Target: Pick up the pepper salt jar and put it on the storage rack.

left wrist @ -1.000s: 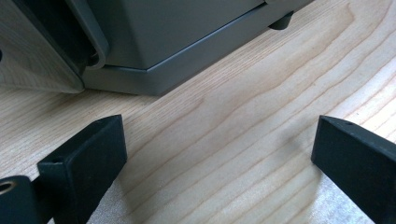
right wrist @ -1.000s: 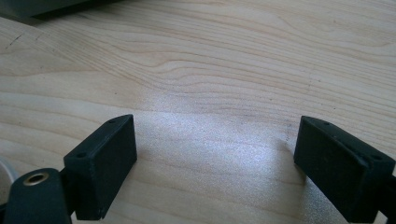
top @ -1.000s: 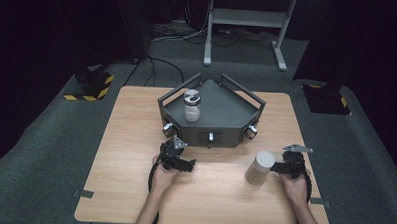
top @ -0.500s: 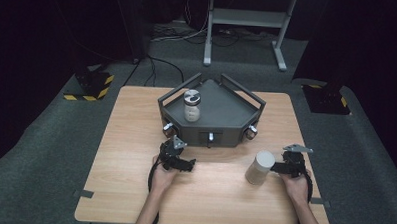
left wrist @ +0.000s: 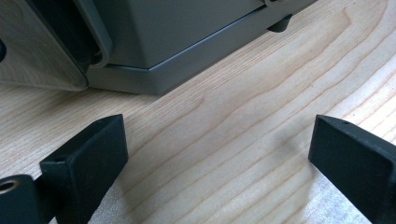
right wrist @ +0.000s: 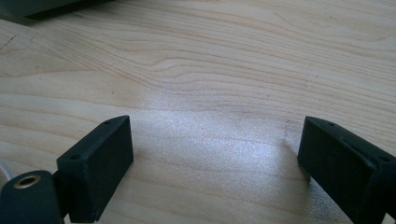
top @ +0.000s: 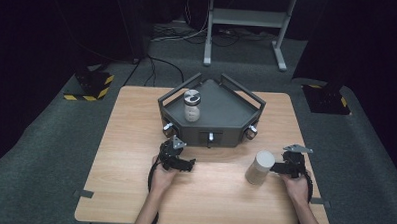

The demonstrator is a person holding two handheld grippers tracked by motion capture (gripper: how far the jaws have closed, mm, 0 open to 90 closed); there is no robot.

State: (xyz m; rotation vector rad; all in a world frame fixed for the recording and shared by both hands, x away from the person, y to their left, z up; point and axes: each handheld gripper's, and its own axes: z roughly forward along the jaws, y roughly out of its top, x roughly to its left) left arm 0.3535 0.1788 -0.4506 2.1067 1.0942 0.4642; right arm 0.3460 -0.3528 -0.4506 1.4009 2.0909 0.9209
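Note:
A pale beige cylinder (top: 259, 166) stands upright on the wooden table (top: 135, 140), near its front right. My right gripper (top: 278, 168) rests just to the right of it. In the right gripper view its jaws (right wrist: 215, 154) stand wide apart; they have just been opening, and only bare wood lies between them. My left gripper (top: 183, 163) lies on the table in front of the grey tray (top: 226, 113). It is open (left wrist: 217, 154), with nothing between its pads. A glass jar with a metal lid (top: 191, 106) stands upright in the left part of the tray.
The tray has raised rails and small knobs on its front wall (top: 210, 137), and its lower corner (left wrist: 140, 79) sits close ahead of the left jaws. A dark floor with cables and a metal stand (top: 244, 23) lies beyond the table.

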